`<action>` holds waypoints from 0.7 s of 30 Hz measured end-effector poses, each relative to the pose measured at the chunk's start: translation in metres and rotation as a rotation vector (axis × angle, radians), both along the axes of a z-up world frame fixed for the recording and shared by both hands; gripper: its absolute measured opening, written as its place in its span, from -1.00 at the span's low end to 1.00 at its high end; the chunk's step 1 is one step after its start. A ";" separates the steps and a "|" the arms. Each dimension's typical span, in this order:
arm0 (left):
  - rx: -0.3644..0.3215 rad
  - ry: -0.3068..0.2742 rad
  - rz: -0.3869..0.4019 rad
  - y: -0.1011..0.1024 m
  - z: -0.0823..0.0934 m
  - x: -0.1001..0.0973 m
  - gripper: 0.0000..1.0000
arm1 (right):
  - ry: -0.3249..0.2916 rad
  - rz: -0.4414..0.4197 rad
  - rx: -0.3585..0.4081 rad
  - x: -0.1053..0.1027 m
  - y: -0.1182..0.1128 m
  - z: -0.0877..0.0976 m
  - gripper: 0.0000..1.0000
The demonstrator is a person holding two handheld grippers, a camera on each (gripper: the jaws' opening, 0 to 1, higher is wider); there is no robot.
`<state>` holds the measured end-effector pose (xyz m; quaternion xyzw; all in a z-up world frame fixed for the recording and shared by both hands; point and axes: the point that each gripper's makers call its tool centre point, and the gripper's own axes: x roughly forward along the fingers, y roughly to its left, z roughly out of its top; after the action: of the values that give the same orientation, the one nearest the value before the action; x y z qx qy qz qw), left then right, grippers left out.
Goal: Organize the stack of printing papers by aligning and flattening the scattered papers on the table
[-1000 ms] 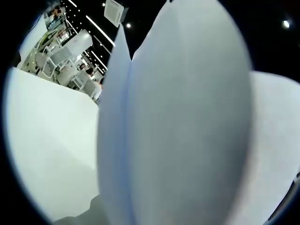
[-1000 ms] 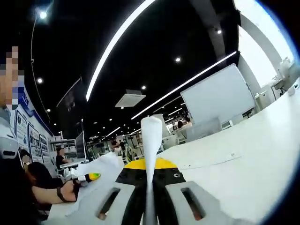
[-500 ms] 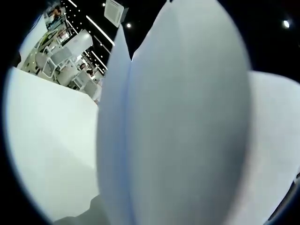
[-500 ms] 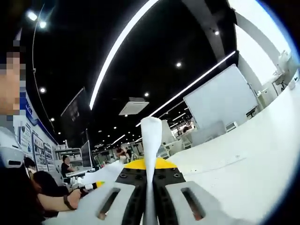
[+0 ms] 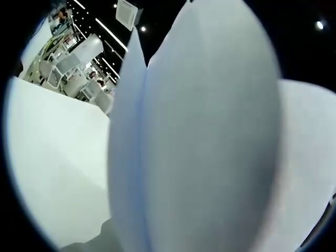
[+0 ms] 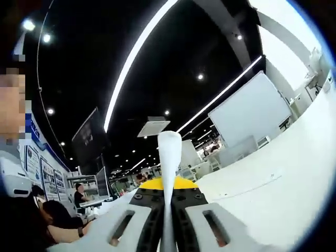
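A bundle of white printing papers (image 5: 199, 136) stands very close in the left gripper view, bowed outward with a fold line left of centre. It rises from the bottom of the view and hides the left jaws. In the right gripper view, my right gripper (image 6: 168, 193) is shut on a thin white sheet (image 6: 169, 152) seen edge-on, which sticks up between the black pads. The white table (image 6: 273, 194) stretches away to the right of it.
White table surface (image 5: 58, 157) lies left of the papers. A person's hand and sleeve (image 6: 63, 231) show at the lower left of the right gripper view. A whiteboard (image 6: 252, 113) and desks with seated people stand far behind under a dark ceiling.
The right gripper view has tilted up a little. The loose white sheet and the hand at its lower left have slid down and mostly out of sight. The left gripper view is unchanged.
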<state>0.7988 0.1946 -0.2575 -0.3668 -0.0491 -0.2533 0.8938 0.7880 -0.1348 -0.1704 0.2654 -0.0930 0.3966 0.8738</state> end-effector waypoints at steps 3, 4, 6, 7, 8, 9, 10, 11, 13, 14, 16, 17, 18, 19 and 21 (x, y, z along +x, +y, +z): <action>0.002 -0.001 0.000 0.000 0.000 0.000 -0.87 | -0.007 0.001 -0.001 -0.001 0.002 0.002 -1.00; 0.003 -0.002 0.000 0.000 0.000 0.000 -0.87 | -0.010 0.001 -0.003 -0.001 0.002 0.002 -1.00; 0.004 -0.002 0.001 0.000 0.000 0.000 -0.87 | -0.016 0.002 -0.002 -0.002 0.003 0.004 -1.00; 0.005 -0.002 0.001 0.000 0.000 0.000 -0.87 | -0.020 0.005 0.003 -0.002 0.003 0.005 -1.00; 0.006 -0.002 0.001 -0.001 0.001 0.000 -0.87 | -0.021 0.007 0.007 -0.002 0.003 0.006 -1.00; 0.007 -0.003 0.001 -0.001 0.001 -0.001 -0.87 | -0.022 0.007 0.012 -0.002 0.003 0.007 -1.00; 0.008 -0.003 0.001 -0.001 0.001 -0.001 -0.87 | -0.024 0.009 0.016 -0.003 0.003 0.007 -1.00; 0.008 -0.003 0.002 -0.001 0.001 -0.001 -0.87 | -0.025 0.010 0.020 -0.003 0.003 0.008 -1.00; 0.009 -0.003 0.002 -0.001 0.001 -0.001 -0.87 | -0.026 0.011 0.028 -0.003 0.002 0.010 -1.00; 0.010 -0.003 0.003 -0.001 0.000 0.000 -0.87 | -0.026 0.013 0.035 -0.003 0.002 0.010 -1.00; 0.010 -0.003 0.003 -0.001 0.000 0.000 -0.87 | -0.027 0.016 0.047 -0.003 0.002 0.012 -1.00; 0.011 -0.003 0.003 -0.001 0.000 0.000 -0.87 | -0.027 0.017 0.050 -0.003 0.001 0.012 -1.00; 0.011 -0.002 0.003 -0.001 0.000 0.000 -0.87 | -0.026 0.018 0.054 -0.003 0.001 0.012 -1.00; 0.011 -0.003 0.003 -0.001 0.000 0.000 -0.87 | -0.027 0.019 0.058 -0.003 0.001 0.013 -1.00; 0.014 -0.003 0.003 -0.001 0.000 0.000 -0.87 | -0.031 0.020 0.069 -0.003 0.001 0.015 -1.00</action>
<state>0.7984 0.1937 -0.2576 -0.3601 -0.0494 -0.2527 0.8967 0.7850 -0.1334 -0.1552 0.2902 -0.1175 0.4059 0.8586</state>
